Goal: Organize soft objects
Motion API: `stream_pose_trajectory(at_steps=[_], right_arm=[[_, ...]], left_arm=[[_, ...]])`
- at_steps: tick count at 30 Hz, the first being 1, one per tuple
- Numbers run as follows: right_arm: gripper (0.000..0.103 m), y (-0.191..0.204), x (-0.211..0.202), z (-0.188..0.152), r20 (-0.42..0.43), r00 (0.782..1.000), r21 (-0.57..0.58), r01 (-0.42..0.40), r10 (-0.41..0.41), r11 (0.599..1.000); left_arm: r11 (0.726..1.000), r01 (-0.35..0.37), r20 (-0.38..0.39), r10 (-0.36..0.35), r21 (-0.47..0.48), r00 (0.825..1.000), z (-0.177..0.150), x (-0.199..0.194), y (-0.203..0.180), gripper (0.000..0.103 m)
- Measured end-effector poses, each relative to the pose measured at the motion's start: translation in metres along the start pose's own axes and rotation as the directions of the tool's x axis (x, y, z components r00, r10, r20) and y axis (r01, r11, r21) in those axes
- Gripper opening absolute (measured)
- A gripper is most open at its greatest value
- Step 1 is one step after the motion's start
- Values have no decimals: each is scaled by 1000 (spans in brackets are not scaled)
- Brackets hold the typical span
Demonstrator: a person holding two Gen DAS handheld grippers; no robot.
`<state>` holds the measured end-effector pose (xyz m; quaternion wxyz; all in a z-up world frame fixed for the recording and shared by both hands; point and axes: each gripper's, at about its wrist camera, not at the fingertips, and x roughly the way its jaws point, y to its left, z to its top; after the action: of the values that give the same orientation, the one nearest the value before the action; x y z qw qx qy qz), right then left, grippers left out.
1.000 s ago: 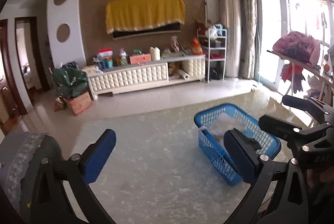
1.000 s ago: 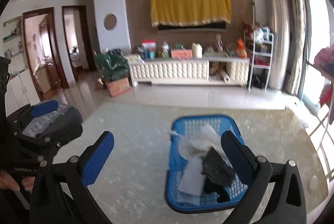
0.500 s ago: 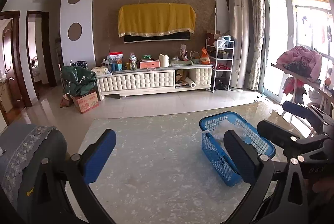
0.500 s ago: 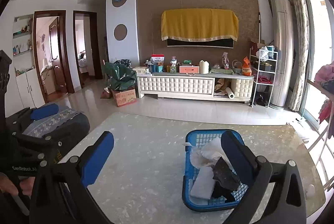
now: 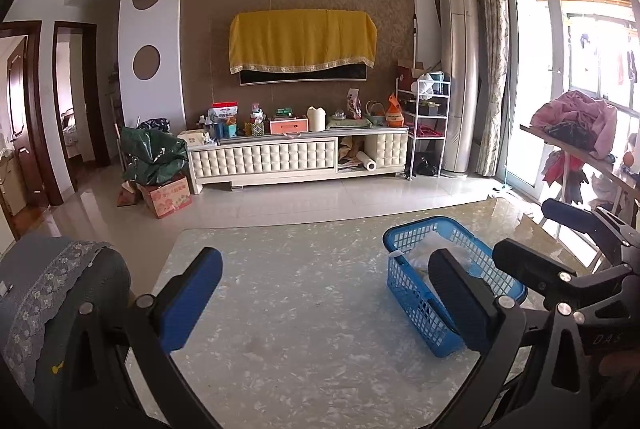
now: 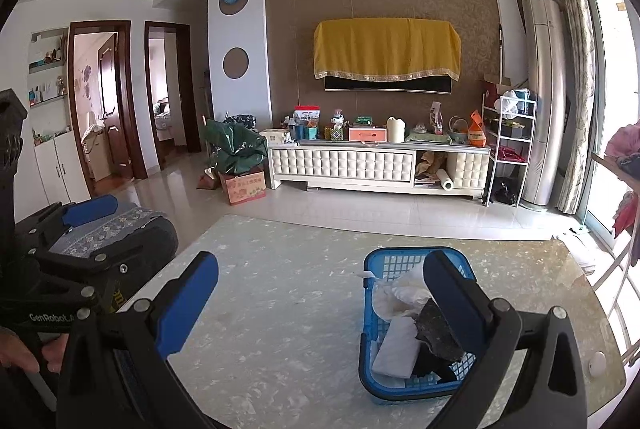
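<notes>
- Nearest the viewer, the left gripper (image 5: 326,299) is held above the marble table (image 5: 304,313), its blue pads (image 5: 188,299) wide apart with nothing between them.
- The right gripper (image 6: 328,299) is also held above the table, fingers spread wide and holding nothing.
- Just beyond the right gripper, on the table's right side, sits a blue basket (image 6: 370,369). Inside it lie the soft objects: a crumpled white cloth (image 6: 404,293), a folded white piece (image 6: 394,351) and a dark cloth (image 6: 436,341).
- Risk, as a judgement: the basket looks light, so pushing a finger down into it or snagging its lattice wall could tip or slide it, possibly toward the table's right edge.
- Risk: the cloths overlap, so pinching one may drag a neighbour out with it.
- At the table's left edge stands a chair with a grey lace cover (image 5: 44,293), close beside the left gripper; a swing that way could catch the fabric.
- Far off, across a tiled floor, a TV cabinet (image 5: 296,159) stands against the wall, well apart from the work.
</notes>
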<state>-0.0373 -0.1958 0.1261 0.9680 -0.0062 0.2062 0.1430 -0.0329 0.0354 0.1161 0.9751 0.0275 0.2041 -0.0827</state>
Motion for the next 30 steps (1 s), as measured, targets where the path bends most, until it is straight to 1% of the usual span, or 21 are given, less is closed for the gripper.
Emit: stream_pose_trajectory(at_steps=[7,13,16,20,24,30], right_arm=[[103,0,-2,-4,-3,1000,0,-7,7,1000],[103,3,-5,-4,-4,1000,-4,-7,7,1000],[103,4,-5,-4,-6,1000,-1,-10,10,1000],[103,4,-6,-4,-5,1000,1,-12,12,1000],[103,5,-7,-4,-9,1000,3,-11,11,1000],[103,6,-8,-4,-11,1000,7,-13,13,1000]], left_arm=[[1000,-19,-2,19,1,1000,-3,0,-3,102],[1000,-1,-5,1,-11,1000,-5,-1,-3,102],[1000,-2,5,2,-10,1000,-6,-2,-3,102],[1000,-5,-1,5,-21,1000,-6,-3,-2,102],[1000,-22,6,23,-20,1000,-7,-4,-1,102],[1000,-19,6,19,-25,1000,-7,-5,-2,102]])
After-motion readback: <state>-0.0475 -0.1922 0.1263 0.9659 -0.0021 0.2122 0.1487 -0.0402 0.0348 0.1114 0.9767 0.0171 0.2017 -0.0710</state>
